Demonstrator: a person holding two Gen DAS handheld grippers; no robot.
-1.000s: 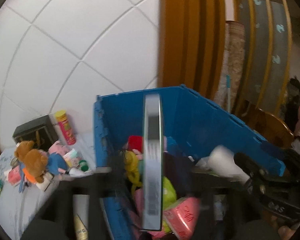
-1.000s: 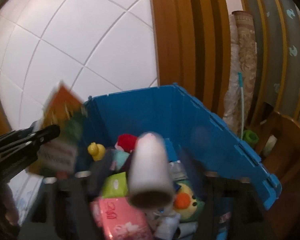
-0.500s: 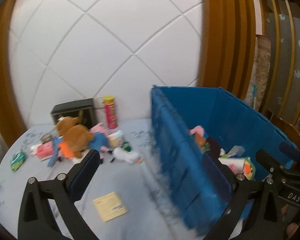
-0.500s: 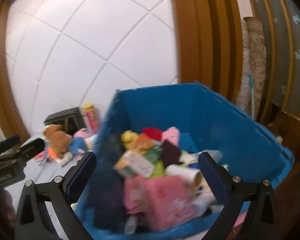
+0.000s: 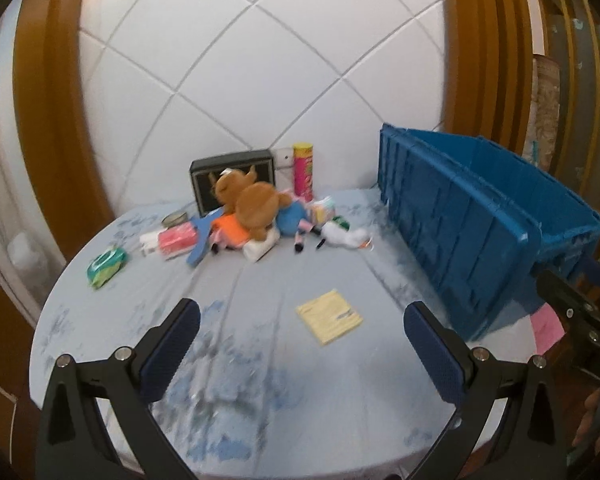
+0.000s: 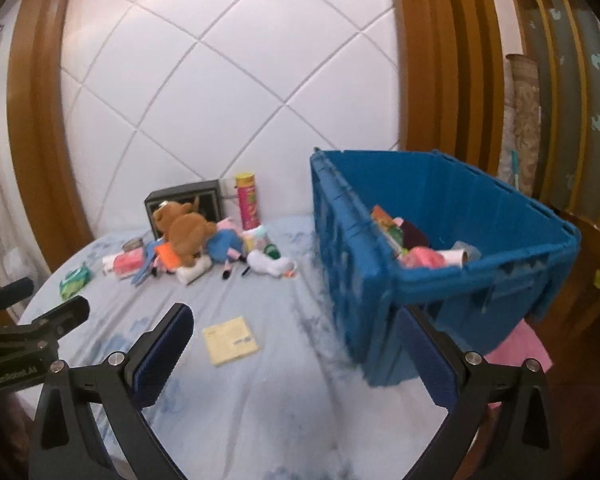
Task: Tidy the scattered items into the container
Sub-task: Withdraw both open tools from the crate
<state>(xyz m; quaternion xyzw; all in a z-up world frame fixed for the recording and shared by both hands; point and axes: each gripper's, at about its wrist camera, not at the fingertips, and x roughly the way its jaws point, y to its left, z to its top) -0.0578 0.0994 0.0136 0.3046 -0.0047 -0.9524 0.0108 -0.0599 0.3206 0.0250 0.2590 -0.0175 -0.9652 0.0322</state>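
A blue crate [image 5: 472,220] [image 6: 440,248] stands at the table's right side, with several items inside it. My left gripper [image 5: 300,344] is open and empty, low over the near tabletop. My right gripper [image 6: 296,348] is open and empty too, near the crate's front corner. A yellow note pad [image 5: 329,317] [image 6: 230,341] lies flat just beyond both grippers. Farther back sits a heap: a brown teddy bear [image 5: 252,204] [image 6: 184,228], a blue plush, a white plush [image 5: 346,235], a pink tissue pack [image 5: 176,240], and a green wipes pack [image 5: 106,266] off to the left.
A tall pink snack can [image 5: 303,174] and a black box [image 5: 232,168] stand against the white quilted wall. The round table carries a pale blue cloth [image 5: 260,380]. Wooden frames flank the wall. A wooden chair [image 6: 592,264] stands behind the crate on the right.
Both grippers have let go of what they held over the crate and pulled back left and down. The view went from the crate's inside to the tabletop and the heap.
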